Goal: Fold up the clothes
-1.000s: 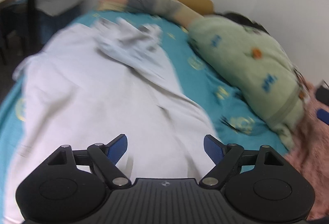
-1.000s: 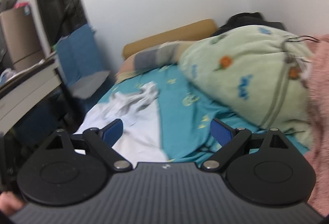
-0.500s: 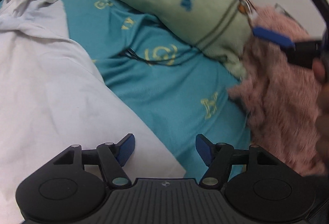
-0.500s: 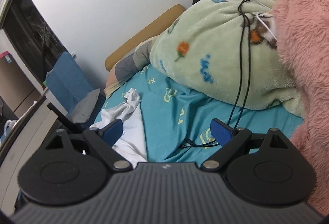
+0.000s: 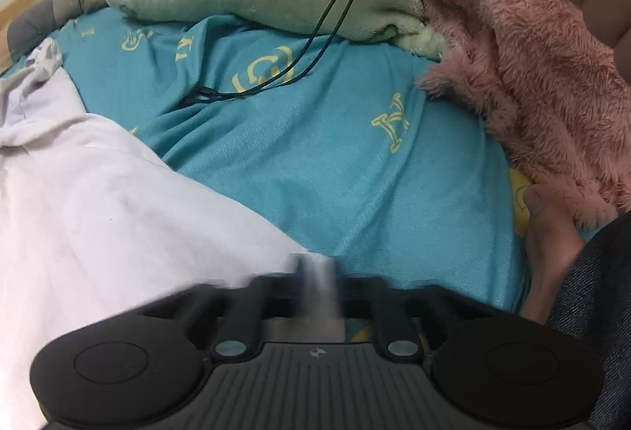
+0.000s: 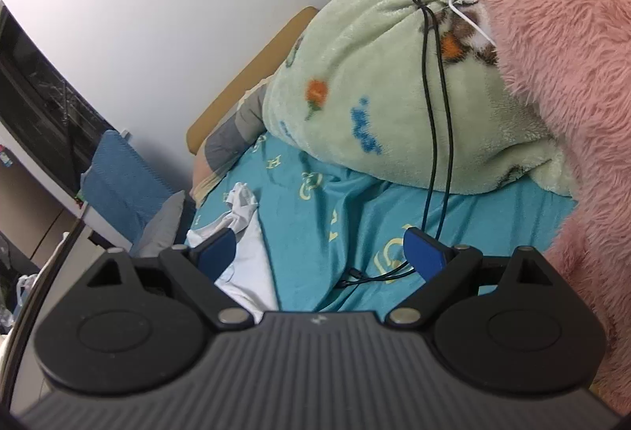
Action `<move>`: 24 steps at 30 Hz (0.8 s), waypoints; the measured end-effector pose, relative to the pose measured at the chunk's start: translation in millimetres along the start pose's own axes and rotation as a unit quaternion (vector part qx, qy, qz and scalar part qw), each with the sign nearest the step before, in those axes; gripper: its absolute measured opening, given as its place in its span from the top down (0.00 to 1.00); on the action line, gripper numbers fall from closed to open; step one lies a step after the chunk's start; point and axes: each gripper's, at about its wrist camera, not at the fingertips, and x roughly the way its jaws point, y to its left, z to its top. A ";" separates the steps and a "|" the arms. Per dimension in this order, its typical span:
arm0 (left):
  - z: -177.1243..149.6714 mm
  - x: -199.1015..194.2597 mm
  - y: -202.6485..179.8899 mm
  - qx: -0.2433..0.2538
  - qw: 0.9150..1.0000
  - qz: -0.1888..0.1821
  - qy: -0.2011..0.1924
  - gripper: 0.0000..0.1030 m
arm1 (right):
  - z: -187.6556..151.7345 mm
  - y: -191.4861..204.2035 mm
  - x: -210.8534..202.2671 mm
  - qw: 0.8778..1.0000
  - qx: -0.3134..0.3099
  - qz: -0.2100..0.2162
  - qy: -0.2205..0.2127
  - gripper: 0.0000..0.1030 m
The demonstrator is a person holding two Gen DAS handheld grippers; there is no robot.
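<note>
Your right black ribbed-plastic gripper (image 6: 319, 256) carries blue finger pads (image 6: 424, 252), round side discs and silver pivot screws. Your left black gripper (image 5: 315, 284) matches it, pads blurred. Bare-skinned hand (image 5: 552, 244), dark denim sleeve (image 5: 591, 292).

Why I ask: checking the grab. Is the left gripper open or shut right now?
Shut, apparently on the white garment: the left gripper has its blurred fingers together at the cloth's corner.
</note>
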 end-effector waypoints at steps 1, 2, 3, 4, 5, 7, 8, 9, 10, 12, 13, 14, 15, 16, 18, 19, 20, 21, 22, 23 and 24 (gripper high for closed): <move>0.4 -6.7 6.7 -0.018 1.000 -0.010 -0.006 0.97 | -0.3 0.4 1.7 1.000 -0.001 -0.005 0.001 0.10; 0.7 -16.7 14.4 -0.039 0.999 -0.022 -0.014 0.97 | -0.5 0.9 2.8 1.000 -0.003 -0.009 0.000 0.10; 1.0 -29.3 23.1 -0.060 0.997 -0.033 -0.025 0.97 | -0.8 1.5 3.7 1.000 -0.006 -0.012 -0.001 0.10; 1.0 -44.3 32.6 -0.084 0.995 -0.046 -0.036 0.97 | -1.5 2.3 3.4 1.000 -0.009 -0.013 -0.002 0.10; -0.6 -61.5 43.7 -0.110 0.991 -0.063 -0.048 0.97 | -2.4 3.2 2.8 1.000 -0.012 -0.013 -0.004 0.10; -8.9 -99.0 68.1 -0.164 0.980 -0.092 -0.070 0.97 | -4.1 5.2 1.6 1.000 -0.017 -0.012 -0.002 0.10; -15.5 -116.7 81.5 -0.192 0.973 -0.100 -0.076 0.97 | -5.0 6.2 1.0 1.000 -0.020 -0.012 -0.001 0.10; -23.1 -133.4 94.7 -0.222 0.966 -0.104 -0.080 0.97 | -6.3 8.2 1.0 1.000 -0.025 -0.010 0.002 0.10; -31.3 -149.2 108.0 -0.251 0.959 -0.105 -0.083 0.97 | -7.8 10.5 1.1 0.999 -0.030 -0.009 0.005 0.10; -49.3 -172.5 133.8 -0.309 0.943 -0.097 -0.077 0.97 | -11.9 16.7 2.3 0.999 -0.041 0.000 0.016 0.10; -58.5 -179.3 145.1 -0.338 0.935 -0.089 -0.067 0.97 | -14.6 20.6 3.2 0.999 -0.046 0.008 0.024 0.10; -67.9 -183.3 154.8 -0.365 0.926 -0.080 -0.054 0.97 | -17.5 24.6 4.2 0.998 -0.051 0.017 0.032 0.10; -76.1 -185.0 162.1 -0.386 0.919 -0.074 -0.041 0.97 | -21.1 29.4 4.9 0.997 -0.058 0.025 0.042 0.10; -82.1 -184.6 167.7 -0.400 0.913 -0.071 -0.031 0.97 | -25.3 34.4 6.0 0.996 -0.067 0.031 0.052 0.10; -89.6 -182.2 175.6 -0.430 0.900 -0.072 -0.021 0.93 | -34.5 43.3 8.4 0.993 -0.081 0.042 0.073 0.10; -91.4 -181.2 179.9 -0.442 0.894 -0.074 -0.023 0.90 | -39.5 47.0 9.5 0.992 -0.087 0.046 0.083 0.10; -92.0 -180.2 184.6 -0.451 0.889 -0.074 -0.028 0.71 | -44.7 49.8 10.3 0.990 -0.091 0.048 0.094 0.10; -91.8 -178.6 189.2 -0.460 0.885 -0.072 -0.031 0.46 | -50.2 52.2 11.2 0.989 -0.094 0.049 0.103 0.10; -90.1 -175.7 193.2 -0.469 0.880 -0.065 -0.031 0.38 | -55.5 54.3 12.4 0.988 -0.096 0.048 0.112 0.10; -88.4 -171.9 197.3 -0.478 0.876 -0.059 -0.030 0.32 | -60.7 56.3 13.8 0.987 -0.099 0.047 0.121 0.10; -86.8 -165.3 201.5 -0.487 0.871 -0.054 -0.024 0.32 | -65.5 58.3 15.4 0.985 -0.101 0.046 0.129 0.10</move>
